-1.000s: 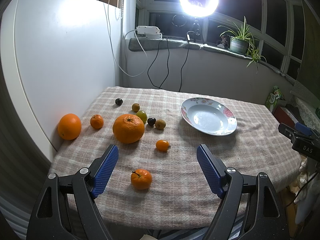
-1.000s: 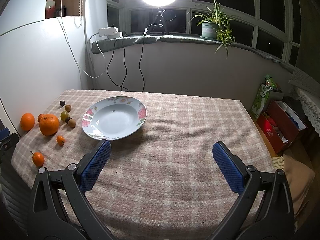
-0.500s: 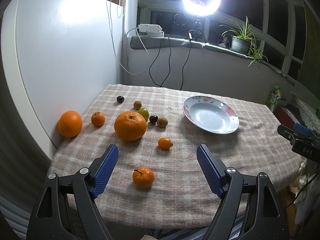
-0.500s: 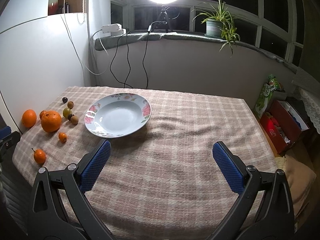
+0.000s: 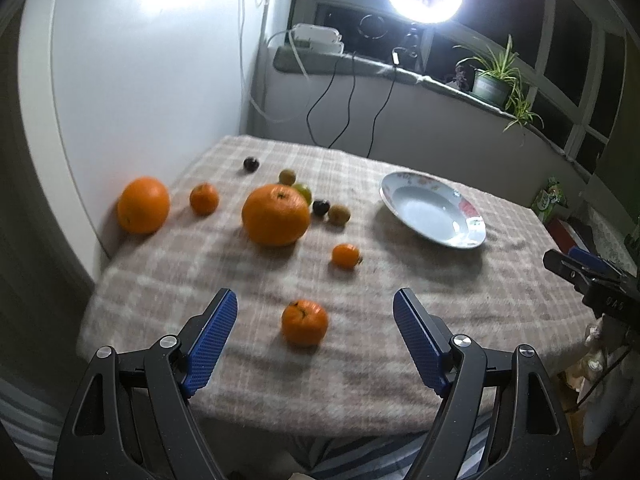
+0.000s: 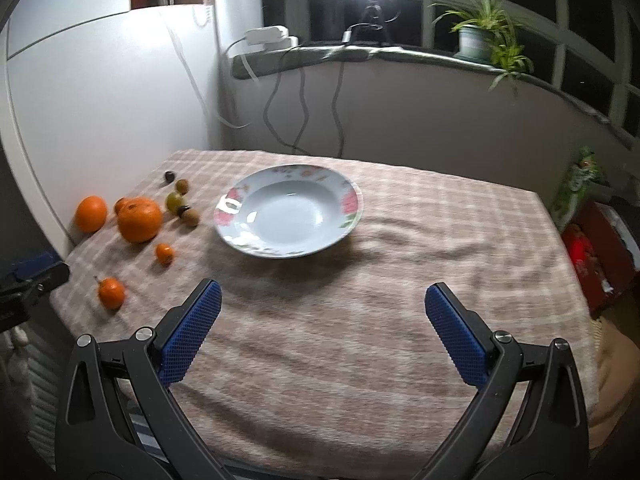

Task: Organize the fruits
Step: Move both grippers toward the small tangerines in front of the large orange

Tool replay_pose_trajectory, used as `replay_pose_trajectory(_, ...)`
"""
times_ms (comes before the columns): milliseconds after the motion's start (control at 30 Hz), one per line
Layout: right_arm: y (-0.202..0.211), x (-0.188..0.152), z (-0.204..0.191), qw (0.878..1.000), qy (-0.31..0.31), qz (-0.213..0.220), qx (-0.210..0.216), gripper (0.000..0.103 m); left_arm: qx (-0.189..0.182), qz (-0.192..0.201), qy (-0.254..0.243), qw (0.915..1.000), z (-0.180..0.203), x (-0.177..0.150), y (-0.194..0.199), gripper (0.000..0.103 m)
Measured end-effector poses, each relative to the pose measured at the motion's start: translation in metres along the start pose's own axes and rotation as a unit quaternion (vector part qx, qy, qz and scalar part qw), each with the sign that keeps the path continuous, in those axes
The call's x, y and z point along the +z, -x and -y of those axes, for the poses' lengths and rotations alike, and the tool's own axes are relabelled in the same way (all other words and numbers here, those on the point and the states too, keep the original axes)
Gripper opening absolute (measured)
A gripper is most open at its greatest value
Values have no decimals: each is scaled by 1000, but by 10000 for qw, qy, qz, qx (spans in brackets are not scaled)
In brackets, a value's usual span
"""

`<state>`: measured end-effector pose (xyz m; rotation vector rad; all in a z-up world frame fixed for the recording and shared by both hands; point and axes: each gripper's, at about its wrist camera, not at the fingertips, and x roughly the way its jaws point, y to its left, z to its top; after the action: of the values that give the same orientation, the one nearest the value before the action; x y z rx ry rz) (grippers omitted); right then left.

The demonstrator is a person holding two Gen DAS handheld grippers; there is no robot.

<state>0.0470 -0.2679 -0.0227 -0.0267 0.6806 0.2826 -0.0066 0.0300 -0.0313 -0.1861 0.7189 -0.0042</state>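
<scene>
The left tongs (image 5: pixel 314 312) gape wide and grip nothing, hovering above the counter (image 5: pixel 248 368) with a small mandarin (image 5: pixel 304 322) lying between their blue pads, stem end turned up and left. The right tongs (image 6: pixel 320 318) are equally wide and bare, facing the floral plate (image 6: pixel 348 200), fruits scattered left of it.

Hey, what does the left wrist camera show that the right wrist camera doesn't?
Only the left wrist view shows the open left gripper with a small orange lying ahead between its fingers. Only the right wrist view shows the open right gripper and the bare cloth right of the plate. Both show the plate empty and the fruit on the tablecloth.
</scene>
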Motion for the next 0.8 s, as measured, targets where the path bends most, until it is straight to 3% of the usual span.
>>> replay_pose_trajectory(433,-27,10,-65,9933,738,-170,876,103,-166,-267,254,9992,-20,-16,-11,75)
replay_pose_trajectory(800,-68,18,-113,9802,1303,-498,1405,85,-309,-409,269,9983,-23,-18,-23,63)
